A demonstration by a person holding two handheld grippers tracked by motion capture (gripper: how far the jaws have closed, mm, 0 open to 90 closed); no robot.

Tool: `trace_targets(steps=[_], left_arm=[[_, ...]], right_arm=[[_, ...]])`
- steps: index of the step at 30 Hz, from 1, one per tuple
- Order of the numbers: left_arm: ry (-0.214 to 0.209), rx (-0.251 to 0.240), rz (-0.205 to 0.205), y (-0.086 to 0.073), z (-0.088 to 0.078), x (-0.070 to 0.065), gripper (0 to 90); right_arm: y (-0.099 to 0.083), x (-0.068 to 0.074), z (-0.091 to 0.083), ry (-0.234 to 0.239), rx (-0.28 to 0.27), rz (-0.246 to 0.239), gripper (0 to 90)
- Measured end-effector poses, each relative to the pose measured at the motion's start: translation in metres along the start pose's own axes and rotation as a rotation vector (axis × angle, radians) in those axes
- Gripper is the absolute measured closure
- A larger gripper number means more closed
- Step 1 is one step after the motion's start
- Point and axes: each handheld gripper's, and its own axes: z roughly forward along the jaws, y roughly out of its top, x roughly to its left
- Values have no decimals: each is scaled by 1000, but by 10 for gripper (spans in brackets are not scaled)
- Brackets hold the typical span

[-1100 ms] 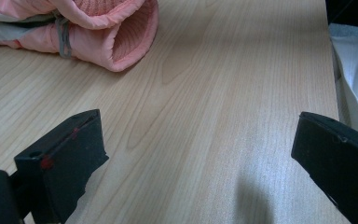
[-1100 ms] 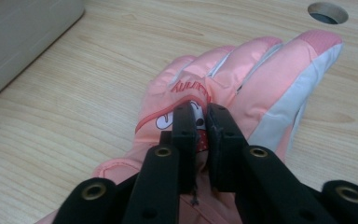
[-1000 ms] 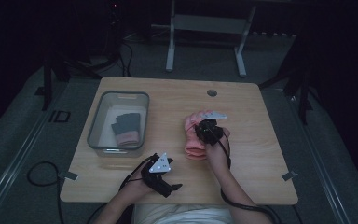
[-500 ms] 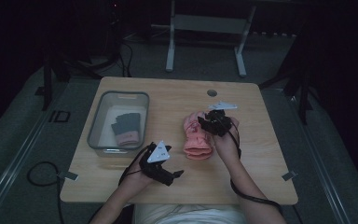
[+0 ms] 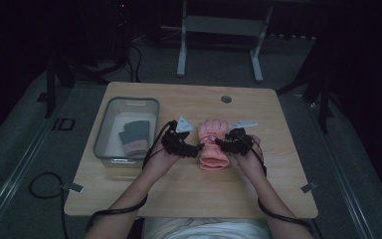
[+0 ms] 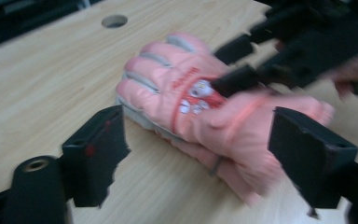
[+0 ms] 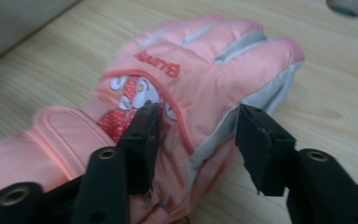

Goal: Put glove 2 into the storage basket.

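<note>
One pink glove (image 7: pixel 191 93), label unreadable

Pink glove's cuff (image 6: pixel 279 121) motion-blurred.

The room is very dark. A light wood table (image 5: pixel 189 199) with round corners sits in the middle of the frame. It has a small round hole (image 5: pixel 226 99) near its far edge. The floor (image 5: pixel 25 164) is grey. At the top stands a grey metal frame (image 5: pixel 219 30) with two legs.
</note>
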Motion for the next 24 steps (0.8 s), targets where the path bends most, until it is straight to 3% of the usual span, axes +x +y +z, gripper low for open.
trace_targets(steps=[3,6,8,9,10,11,12,13,14,15,16,17,19,21,24], left_arm=[[-10,74,-89,0,29,14,200],[-25,155,-140,-5,55,21,200],[-17,170,-194,-8,66,27,200],[-33,179,-228,-10,70,31,201],[-33,179,-228,-10,70,31,201],[-51,216,-275,-15,83,36,219],[-51,216,-275,-15,83,36,220],[-94,223,-324,-18,90,41,225],[-132,225,-343,-19,93,43,255],[-132,225,-343,-19,93,43,322],[-132,225,-343,-19,93,43,322],[-251,214,-371,-21,99,46,518],[-257,204,-330,-19,99,44,611],[-261,202,-330,-18,99,43,719],[-253,201,-303,-12,94,39,780]], right_arm=[[-2,-6,3,6,24,8,454],[-3,-10,8,22,48,18,421],[-4,-16,11,41,63,48,381],[-5,-19,13,64,70,75,380],[-5,-19,13,64,70,75,380],[-8,-25,19,120,93,134,376],[-8,-25,19,120,93,134,376],[-9,-26,22,137,102,151,382],[-9,-27,23,153,107,167,411],[-9,-27,23,153,107,167,411],[-9,-28,24,181,109,180,411],[-10,-29,25,197,107,189,473],[-10,-28,25,199,96,192,508],[-12,-28,25,200,88,205,528],[-14,-23,20,188,47,215,614]])
